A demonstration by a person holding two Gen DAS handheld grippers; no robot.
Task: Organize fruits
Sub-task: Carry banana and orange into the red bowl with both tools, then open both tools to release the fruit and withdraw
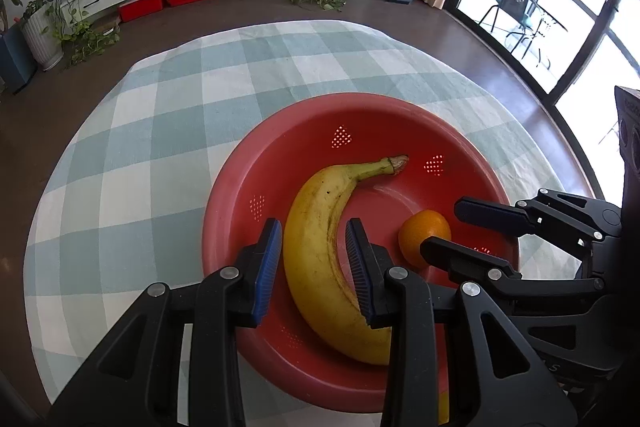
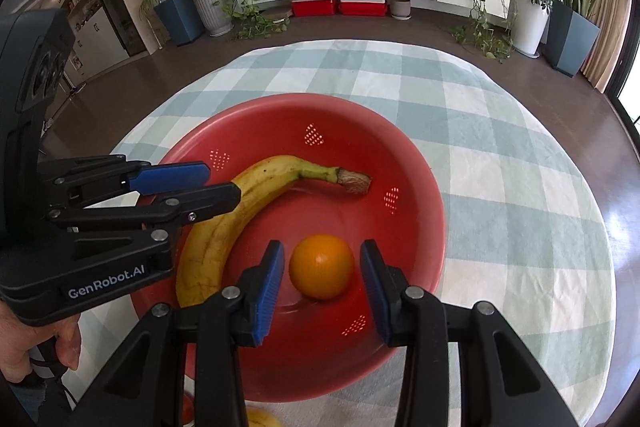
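Both pairs of ribbed blue-padded tongs stand parted inside the glossy perforated red bowl (image 2: 424, 163), left tongs (image 1: 314, 267) straddling the curved speckled banana (image 1: 320, 267), right tongs (image 2: 322, 285) flanking the smooth round orange (image 2: 322, 266), on the checked cloth-covered bench (image 2: 500, 163).

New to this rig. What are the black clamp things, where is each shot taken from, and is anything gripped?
There is no robot here: a person holds a two-finger gripper in each hand, each with a fisheye camera looking along its fingers. One picture comes from the left gripper, the other from the right gripper, and each also shows the other from the side. On the checked tablecloth sits a red perforated bowl holding a banana and an orange. Both grippers are open. The left brackets the banana and the right brackets the orange, with gaps showing, so nothing is gripped.
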